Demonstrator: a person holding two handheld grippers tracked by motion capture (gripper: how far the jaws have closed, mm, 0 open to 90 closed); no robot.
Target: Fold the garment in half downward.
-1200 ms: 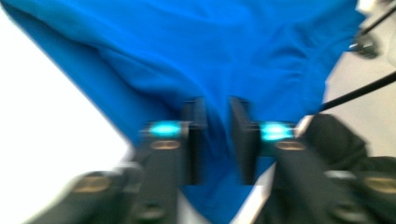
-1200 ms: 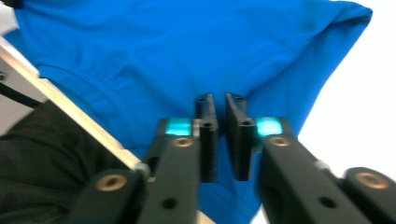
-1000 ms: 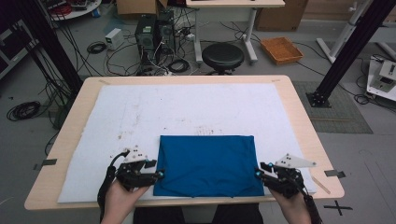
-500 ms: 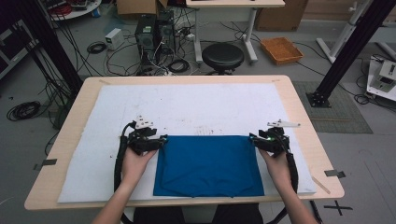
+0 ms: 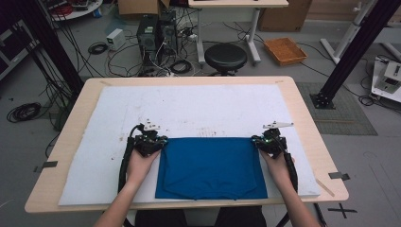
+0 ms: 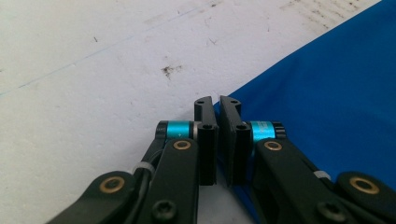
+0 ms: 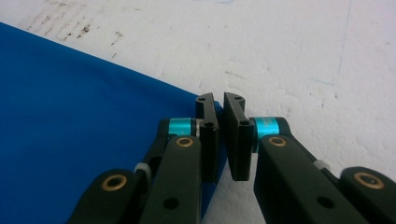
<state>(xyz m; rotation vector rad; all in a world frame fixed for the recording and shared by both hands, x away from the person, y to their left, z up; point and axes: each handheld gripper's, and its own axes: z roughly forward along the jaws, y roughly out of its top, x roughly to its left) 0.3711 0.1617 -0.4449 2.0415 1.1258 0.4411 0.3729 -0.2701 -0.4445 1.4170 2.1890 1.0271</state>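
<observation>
A white sheet (image 5: pixel 189 109) covers the bench (image 5: pixel 302 113), stool (image 5: pixel 225 56) at 12 o'clock. Left claw (image 5: pixel 158 144) and right claw (image 5: pixel 259 142), just closed, pinch the blue cloth (image 5: pixel 210 168)'s far corners at 6 o'clock.

Blue cloth's (image 5: pixel 210 168) gripped corners hidden
</observation>
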